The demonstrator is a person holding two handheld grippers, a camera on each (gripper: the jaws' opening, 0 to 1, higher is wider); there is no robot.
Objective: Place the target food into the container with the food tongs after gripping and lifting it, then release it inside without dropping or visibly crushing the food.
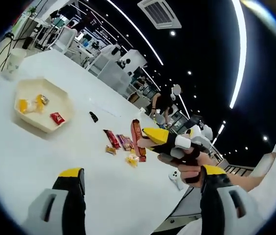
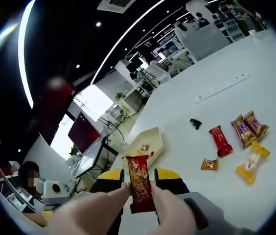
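Observation:
A red-brown snack packet stands upright between the pale fingers of my right gripper, which is shut on it above the white table. In the left gripper view that same gripper, held by a hand, carries the packet over the loose snacks. The cream hexagonal container lies at the far left with a few snacks inside; it also appears beyond the held packet. My left gripper is open low over bare table, with nothing between its jaws.
Loose on the table: a red packet, two brown-purple packets, a small orange candy, a yellow packet and a small black object. A white cup stands beyond the container. The table edge runs at lower right.

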